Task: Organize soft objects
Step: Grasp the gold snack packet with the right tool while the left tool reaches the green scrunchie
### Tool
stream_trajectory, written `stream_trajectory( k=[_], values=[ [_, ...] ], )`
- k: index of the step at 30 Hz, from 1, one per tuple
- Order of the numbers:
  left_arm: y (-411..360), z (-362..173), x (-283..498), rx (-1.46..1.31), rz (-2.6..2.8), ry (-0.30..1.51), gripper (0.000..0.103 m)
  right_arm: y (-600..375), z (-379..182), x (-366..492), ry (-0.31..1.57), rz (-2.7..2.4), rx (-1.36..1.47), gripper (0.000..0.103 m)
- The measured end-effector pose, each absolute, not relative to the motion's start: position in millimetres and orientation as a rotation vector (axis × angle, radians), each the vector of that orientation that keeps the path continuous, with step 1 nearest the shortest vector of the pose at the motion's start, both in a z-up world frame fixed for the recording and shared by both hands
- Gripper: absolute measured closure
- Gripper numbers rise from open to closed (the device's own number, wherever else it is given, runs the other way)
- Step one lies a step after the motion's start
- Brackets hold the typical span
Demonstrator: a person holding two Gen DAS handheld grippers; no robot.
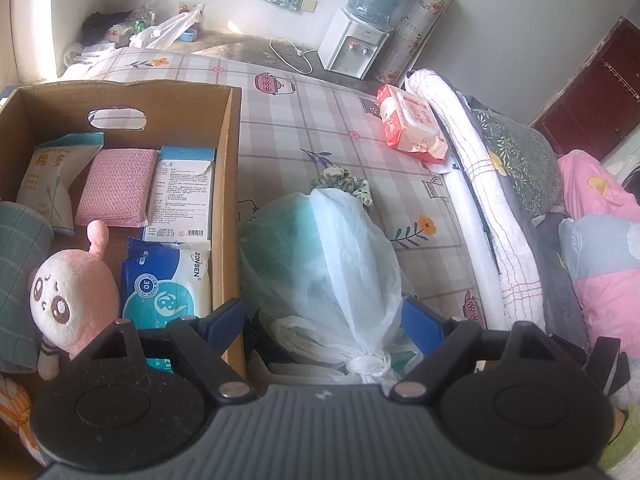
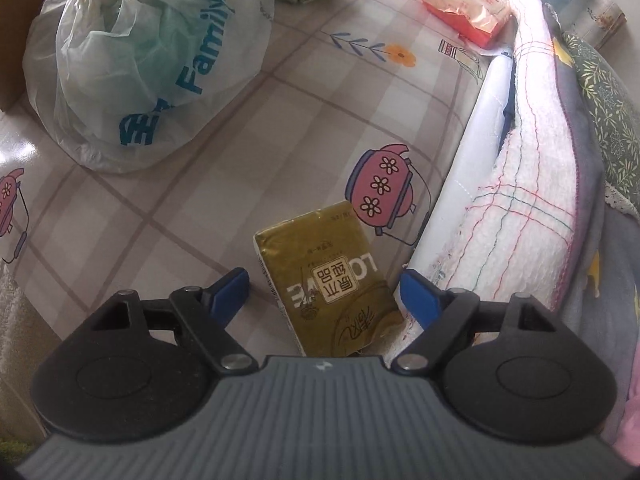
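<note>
The tied white plastic bag (image 1: 320,264) is lying on the checked tablecloth (image 1: 304,120), just right of the brown cardboard box (image 1: 226,184). The left gripper (image 1: 324,320) is straddling its knot, jaws apart, likely to lift it in. The right gripper (image 2: 324,294), also apart, is bracketing a gold tissue pack (image 2: 320,272) nearer the towel (image 2: 520,208).

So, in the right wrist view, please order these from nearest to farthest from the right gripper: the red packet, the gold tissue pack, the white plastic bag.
1. Gold tissue pack: between the open jaws of the right gripper, untouched.
2. White plastic bag: upper left, on the patterned tablecloth.
3. Red packet: top right, beside the towel, farthest.
</note>
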State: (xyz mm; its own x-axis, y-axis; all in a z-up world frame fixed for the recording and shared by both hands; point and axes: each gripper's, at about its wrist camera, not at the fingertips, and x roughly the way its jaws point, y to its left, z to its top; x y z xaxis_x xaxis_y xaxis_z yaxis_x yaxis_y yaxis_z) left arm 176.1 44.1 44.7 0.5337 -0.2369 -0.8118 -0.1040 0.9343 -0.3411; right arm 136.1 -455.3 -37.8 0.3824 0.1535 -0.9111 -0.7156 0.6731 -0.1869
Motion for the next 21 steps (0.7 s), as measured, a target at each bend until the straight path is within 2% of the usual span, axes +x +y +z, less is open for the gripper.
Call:
stream_trajectory(
  k=[1,10,15,21],
  values=[
    [44,45,180,-0.370,-0.083,1.010,0.016,-455,-37,142,1.060,0.605,-0.596,0.035],
    [35,40,241,-0.308,-0.119,1.046,0.016,-432,-41,171,1.098,0.481,-0.331,0.050],
    [21,17,296,-0.286,-0.126,1.116,0.014,-412,-44,171,1.053,0.463,-0.199,0.050],
    [-11,-20,365,-0.177,-0.131,1.223,0.013,-405,-46,176,1.031,0.430,-0.136,0.042]
  ],
)
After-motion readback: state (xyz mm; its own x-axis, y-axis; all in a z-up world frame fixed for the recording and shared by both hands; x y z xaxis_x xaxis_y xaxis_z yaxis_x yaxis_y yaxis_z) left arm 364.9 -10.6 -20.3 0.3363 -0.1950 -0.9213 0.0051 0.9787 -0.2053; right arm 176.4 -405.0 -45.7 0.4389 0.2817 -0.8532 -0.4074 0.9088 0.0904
